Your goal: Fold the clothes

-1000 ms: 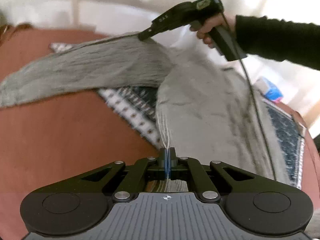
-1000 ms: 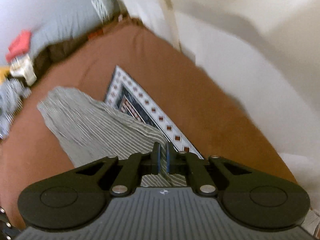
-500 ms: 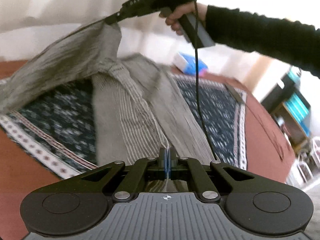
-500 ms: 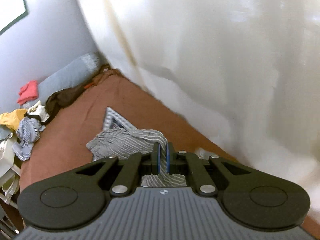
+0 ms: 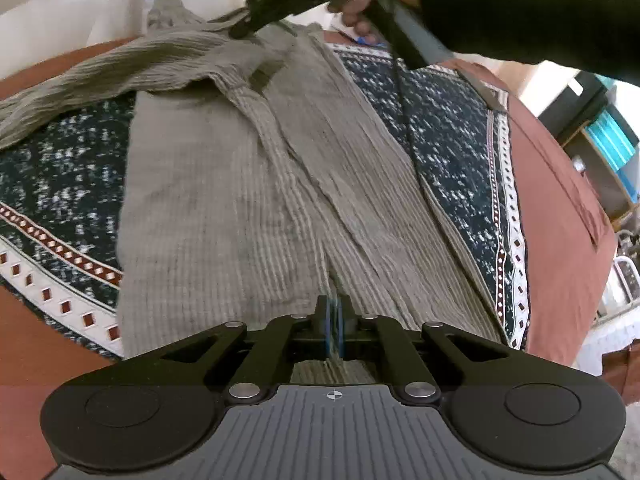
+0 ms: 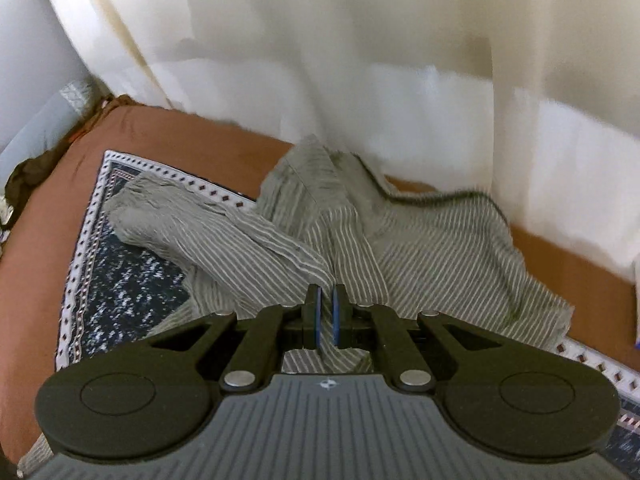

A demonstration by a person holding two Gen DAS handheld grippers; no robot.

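A grey striped shirt lies spread lengthwise on a dark patterned cloth, one sleeve trailing off to the left. My left gripper is shut on the shirt's near hem. In the left wrist view my right gripper pinches the shirt at its far shoulder end, held by a hand in a black sleeve. The right wrist view shows the same shirt bunched ahead, with my right gripper shut on a fold of it, its jaws close together.
The patterned cloth covers a brown bedspread. White curtains hang behind the bed. A shelf with blue-green items stands to the right. Dark clothes sit at the bed's far left end.
Both grippers carried the shirt across and lowered it flat onto the patterned cloth. The right gripper came down from a raised hold to the shirt's far end.
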